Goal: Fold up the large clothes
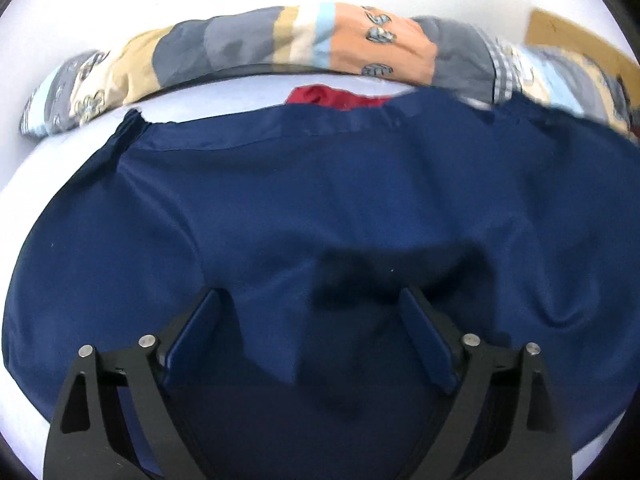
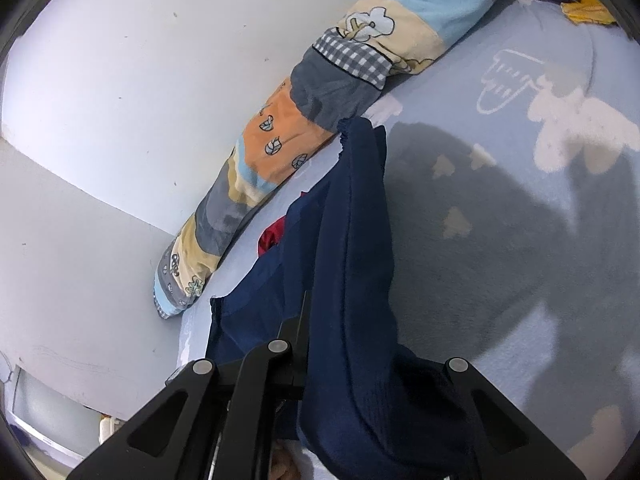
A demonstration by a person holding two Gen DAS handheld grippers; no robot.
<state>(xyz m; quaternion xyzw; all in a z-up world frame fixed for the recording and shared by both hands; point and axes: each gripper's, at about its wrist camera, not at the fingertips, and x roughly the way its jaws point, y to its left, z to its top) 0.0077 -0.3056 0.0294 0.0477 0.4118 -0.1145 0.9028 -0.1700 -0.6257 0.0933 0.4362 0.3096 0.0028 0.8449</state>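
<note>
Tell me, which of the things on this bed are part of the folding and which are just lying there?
Part of the job:
- navy garment
- left gripper, open above the cloth
- right gripper, shut on the navy garment

Just lying about:
- patchwork bolster along the wall
- red cloth showing behind the navy garment
- yellow item in the far corner

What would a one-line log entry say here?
left gripper: open above navy garment | right gripper: shut on navy garment | surface: blue bedsheet

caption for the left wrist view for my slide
Open left tool poised over a navy garment spread on a pale blue bed, patchwork bolster behind.
</note>
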